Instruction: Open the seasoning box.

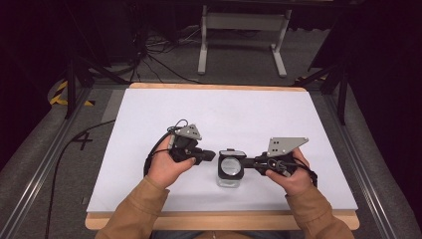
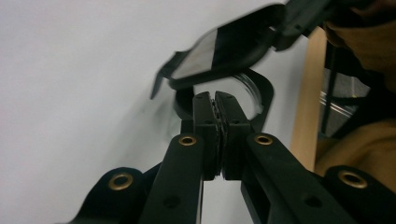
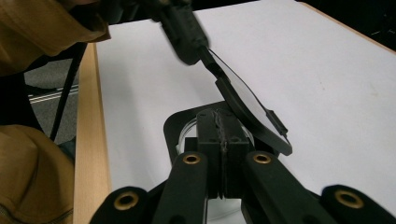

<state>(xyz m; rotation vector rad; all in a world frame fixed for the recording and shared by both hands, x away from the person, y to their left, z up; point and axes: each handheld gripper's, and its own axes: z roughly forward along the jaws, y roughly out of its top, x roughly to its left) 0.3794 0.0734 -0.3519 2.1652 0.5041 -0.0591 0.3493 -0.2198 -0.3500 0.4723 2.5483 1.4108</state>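
Observation:
A small clear container [image 1: 230,172] with a black rim [image 3: 172,127] stands on the white table near the front. Its hinged lid [image 2: 219,51], black-framed with a clear pane, stands tilted up over the opening [image 3: 243,100]. My left gripper [image 1: 213,156] comes in from the container's left. Its jaws are pressed together, tips [image 2: 215,96] just under the lid's edge with the rim [image 2: 261,93] behind them. My right gripper [image 1: 248,163] comes in from the right. It is shut, its tips [image 3: 219,115] at the near side of the rim.
A white sheet [image 1: 214,114] covers the table, with a wooden edge [image 1: 224,219] along the front. Beyond the table are a desk frame [image 1: 244,35], cables and dark stands on the floor. A rail [image 1: 45,164] runs along the left side.

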